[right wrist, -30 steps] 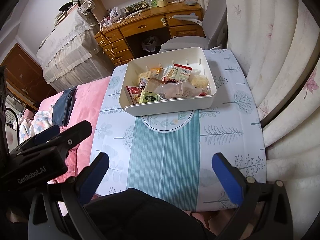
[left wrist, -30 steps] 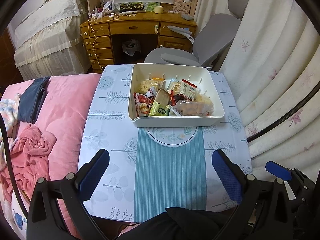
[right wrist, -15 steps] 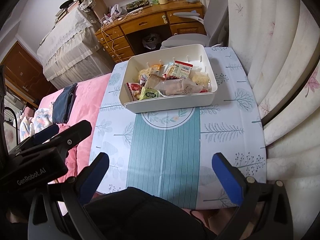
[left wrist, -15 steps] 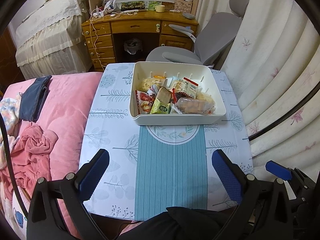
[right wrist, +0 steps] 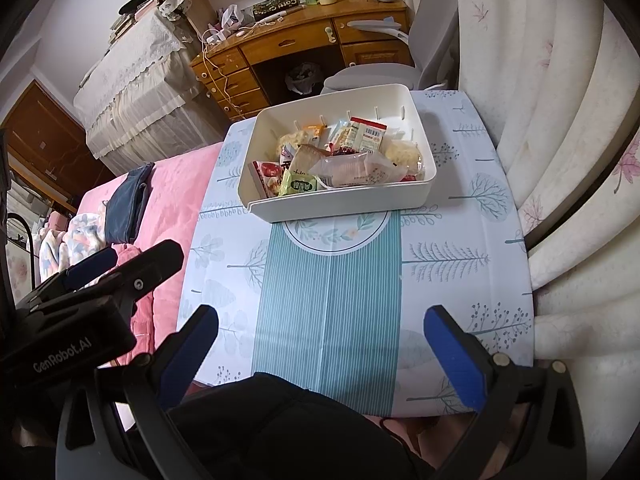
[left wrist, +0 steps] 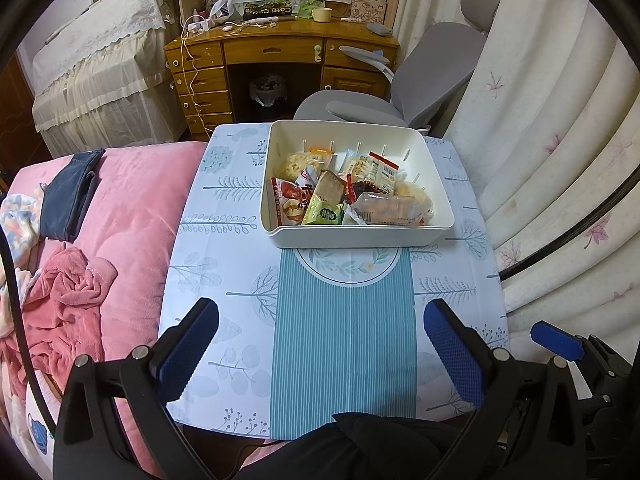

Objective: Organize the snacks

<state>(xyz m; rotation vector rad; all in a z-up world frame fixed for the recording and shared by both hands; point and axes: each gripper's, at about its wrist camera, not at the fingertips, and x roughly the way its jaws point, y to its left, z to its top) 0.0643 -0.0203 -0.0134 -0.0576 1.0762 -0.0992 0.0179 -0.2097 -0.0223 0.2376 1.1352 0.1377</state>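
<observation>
A white plastic bin [left wrist: 352, 236] [right wrist: 344, 200] stands at the far end of the small table [left wrist: 224, 264] [right wrist: 460, 272], filled with several snack packets: a green one [left wrist: 326, 214] [right wrist: 300, 186], a red one [left wrist: 288, 202], and a clear wrapped cake [left wrist: 386, 208] [right wrist: 356, 170]. My left gripper [left wrist: 320, 338] hovers open over the near table edge, nothing between its blue pads. My right gripper [right wrist: 320, 340] is likewise open and empty, well short of the bin. The left gripper's body [right wrist: 80, 300] shows at the left of the right wrist view.
A pink bed [left wrist: 120, 216] with a dark pouch [left wrist: 68, 196] and crumpled pink cloth [left wrist: 64, 292] lies left of the table. White curtains [left wrist: 540, 160] hang close on the right. A grey chair [left wrist: 420, 80] and wooden desk [left wrist: 280, 52] stand behind the bin.
Both grippers have drawn back and risen slightly, so the bin sits a little farther away in both views. Both stay open and empty.
</observation>
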